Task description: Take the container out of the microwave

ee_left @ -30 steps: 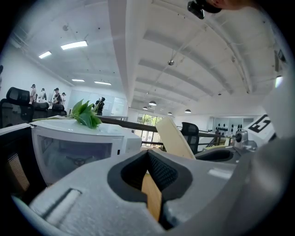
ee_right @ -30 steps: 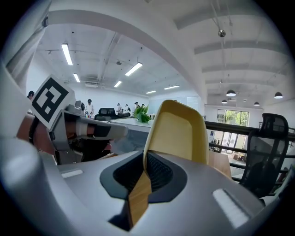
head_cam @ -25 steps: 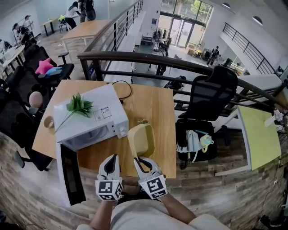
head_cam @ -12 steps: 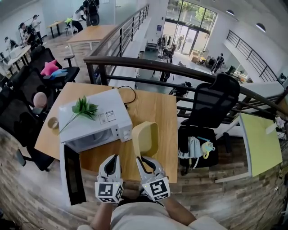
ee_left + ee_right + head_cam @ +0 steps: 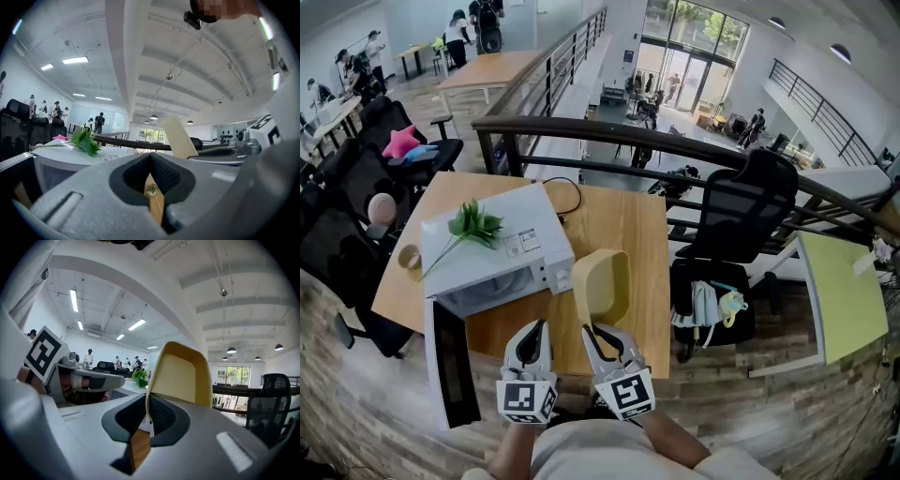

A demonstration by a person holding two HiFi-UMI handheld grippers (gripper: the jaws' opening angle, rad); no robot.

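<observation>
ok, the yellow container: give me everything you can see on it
Pale yellow, plastic-looking container, rounded-rectangular, open-topped, apparently empty. It is outside the microwave, just to its right over the wooden table, tipped up on edge with its opening towards the head camera. The right gripper is shut on its near wall; nothing else visibly touches it.

Pale yellow plastic container (image 5: 602, 286). Boxy white microwave (image 5: 492, 246), black open door (image 5: 450, 361). Green leafy sprig (image 5: 472, 225). Honey-brown wooden table (image 5: 619, 220). Grey left gripper (image 5: 530, 342) and right gripper (image 5: 605, 339): black pads, black-and-white square markers.
</observation>
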